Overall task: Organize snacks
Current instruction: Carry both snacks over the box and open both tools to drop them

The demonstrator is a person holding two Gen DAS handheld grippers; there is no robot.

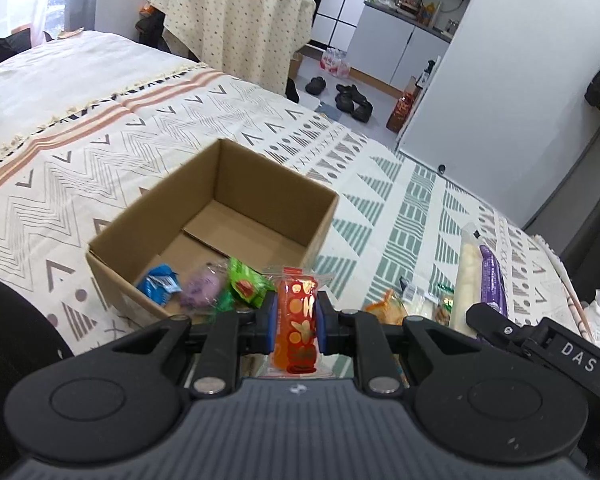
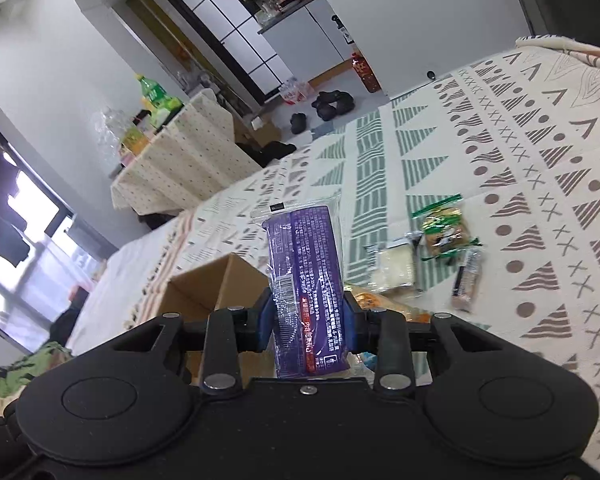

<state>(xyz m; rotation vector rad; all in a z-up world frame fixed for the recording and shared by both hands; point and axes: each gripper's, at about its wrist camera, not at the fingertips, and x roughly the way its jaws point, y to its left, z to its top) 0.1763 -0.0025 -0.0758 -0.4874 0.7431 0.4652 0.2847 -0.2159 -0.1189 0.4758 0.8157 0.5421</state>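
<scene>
A: What is your left gripper [image 1: 297,316] holding?

B: A small orange snack packet [image 1: 298,318]. It is shiny and see-through at the edges, with red and yellow shapes on it. Your blue fingers [image 1: 269,322] pinch it from both sides, and it stands up straight between them.

A: Where is it?

B: Up in the air, just in front of the cardboard box [image 1: 216,224] on the bed [image 1: 100,152]. The box is open at the top. Inside, at the near side, lie a blue packet [image 1: 160,283], a purple packet [image 1: 202,285] and a green packet [image 1: 246,286].

A: And your right gripper [image 2: 309,318]?

B: It pinches a long purple pack [image 2: 306,276]. The pack is wrapped in clear plastic, with lots of tiny white writing and a red strip low down. It sticks up tall from your fingers [image 2: 266,322], which press on its two sides.

A: What else is on the bed?

B: In the right view, more snacks lie on the patterned blanket to the right of the purple pack: a brown cake in a green-edged wrapper [image 2: 446,230], a pale white snack [image 2: 394,270] beside it, and a thin stick snack [image 2: 466,280]. Part of an orange packet [image 2: 370,300] peeks out just behind your fingers. The box corner [image 2: 216,284] shows on the left.
</scene>
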